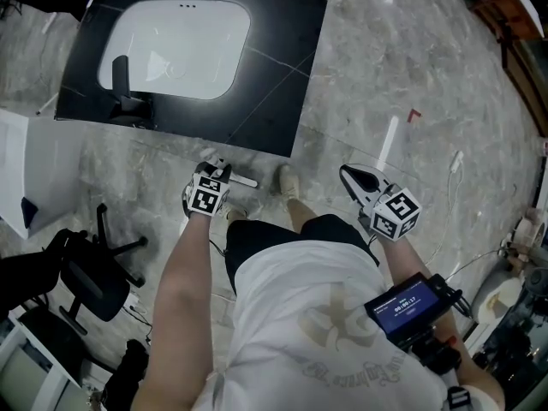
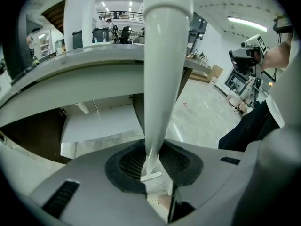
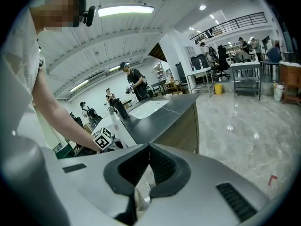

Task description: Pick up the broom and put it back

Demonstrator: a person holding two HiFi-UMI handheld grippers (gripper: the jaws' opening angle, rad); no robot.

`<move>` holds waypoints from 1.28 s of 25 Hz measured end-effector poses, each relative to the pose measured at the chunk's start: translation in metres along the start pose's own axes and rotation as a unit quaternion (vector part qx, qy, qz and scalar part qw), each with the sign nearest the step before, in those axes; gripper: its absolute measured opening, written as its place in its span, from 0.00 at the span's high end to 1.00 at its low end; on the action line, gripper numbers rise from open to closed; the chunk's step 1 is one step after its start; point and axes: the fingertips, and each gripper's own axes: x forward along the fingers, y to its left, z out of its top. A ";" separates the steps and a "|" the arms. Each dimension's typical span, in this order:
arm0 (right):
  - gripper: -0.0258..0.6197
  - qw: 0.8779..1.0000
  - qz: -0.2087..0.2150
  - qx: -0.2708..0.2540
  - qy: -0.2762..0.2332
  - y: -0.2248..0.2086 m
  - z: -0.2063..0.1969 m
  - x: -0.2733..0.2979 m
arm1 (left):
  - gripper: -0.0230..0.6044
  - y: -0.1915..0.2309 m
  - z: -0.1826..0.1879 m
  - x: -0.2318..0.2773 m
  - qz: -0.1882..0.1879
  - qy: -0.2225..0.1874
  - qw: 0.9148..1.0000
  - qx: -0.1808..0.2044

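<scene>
The left gripper point(image 2: 155, 173) clamps the broom handle point(image 2: 162, 69), which runs straight out beyond its fingers, likely for carrying back; the right gripper point(image 3: 148, 147), fingers closed on nothing, is spare.

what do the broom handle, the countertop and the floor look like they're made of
Broom handle: smooth white with a faint sheen, probably plastic or painted metal. Countertop: dark slab crossed by thin pale lines, likely stone or a stone-look composite. Floor: grey and mottled, polished stone or tile; it mirrors the ceiling lights in the right gripper view.
</scene>
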 end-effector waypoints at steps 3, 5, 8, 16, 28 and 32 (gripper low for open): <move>0.93 1.000 -0.004 0.002 0.000 -0.002 -0.003 -0.003 | 0.81 0.001 0.005 0.005 0.002 -0.002 1.000 -0.003; 0.93 1.000 -0.008 0.003 -0.001 -0.004 -0.004 -0.005 | 0.81 0.002 0.007 0.008 0.006 -0.003 1.000 -0.006; 0.93 1.000 -0.012 0.005 -0.001 -0.006 -0.007 -0.008 | 0.81 0.003 0.011 0.013 0.010 -0.004 1.000 -0.010; 0.93 1.000 -0.020 0.007 -0.004 -0.009 -0.010 -0.011 | 0.81 0.009 0.018 0.025 0.017 -0.001 1.000 -0.014; 0.93 1.000 -0.004 0.000 -0.010 -0.009 -0.003 -0.007 | 0.81 0.010 0.010 0.017 0.029 0.004 0.999 -0.025; 0.93 1.000 0.013 -0.004 -0.012 -0.012 0.003 -0.003 | 0.79 0.009 0.009 0.002 0.044 0.002 0.998 -0.034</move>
